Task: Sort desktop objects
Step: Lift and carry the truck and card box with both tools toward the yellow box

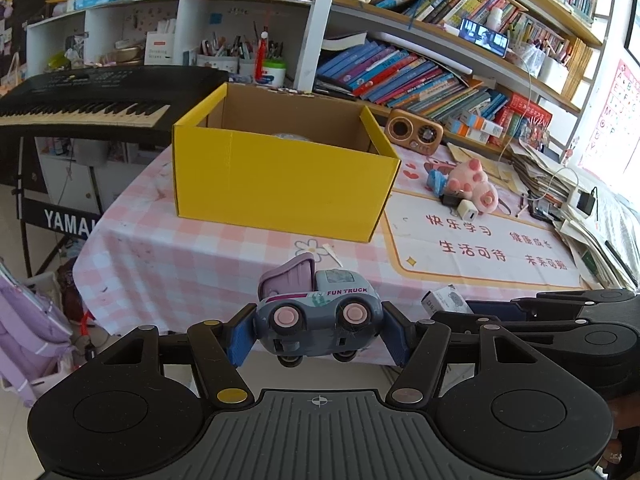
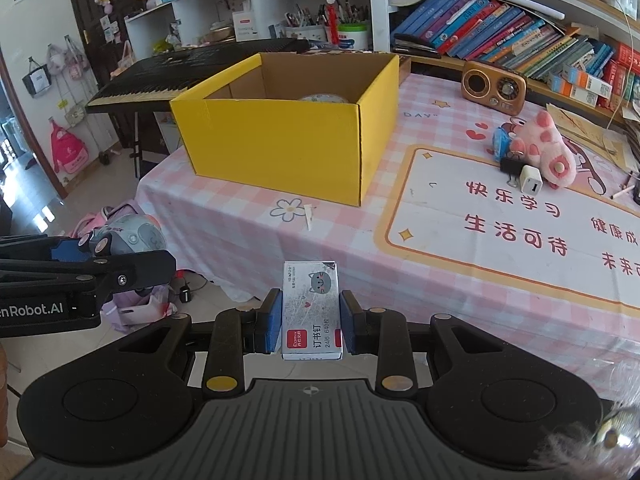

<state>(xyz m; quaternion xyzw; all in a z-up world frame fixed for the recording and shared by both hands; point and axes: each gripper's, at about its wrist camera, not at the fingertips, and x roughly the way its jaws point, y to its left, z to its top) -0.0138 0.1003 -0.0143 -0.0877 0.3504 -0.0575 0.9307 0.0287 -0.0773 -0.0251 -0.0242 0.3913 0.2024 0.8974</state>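
Observation:
My left gripper [image 1: 318, 330] is shut on a grey and purple toy truck [image 1: 320, 316] marked FUN TRUCK, held on its side over the table's near edge. My right gripper [image 2: 311, 324] is shut on a small box of staples [image 2: 311, 312] with a cat drawing. An open yellow cardboard box [image 1: 280, 176] stands ahead on the pink checked tablecloth [image 1: 180, 256], with a round pale object partly visible inside [image 2: 323, 98]. In the right wrist view the left gripper [image 2: 86, 254] with the toy truck [image 2: 132, 238] appears at the far left. In the left wrist view the staple box [image 1: 444, 300] shows at the right.
A pink plush toy [image 2: 546, 150], a white charger [image 2: 531, 184], a black binder clip [image 2: 509, 165] and a blue item [image 2: 501, 142] lie right of the box. A wooden radio [image 2: 494, 86], bookshelves, a stack of papers [image 1: 592, 236] and a keyboard piano [image 1: 80, 100] surround the table.

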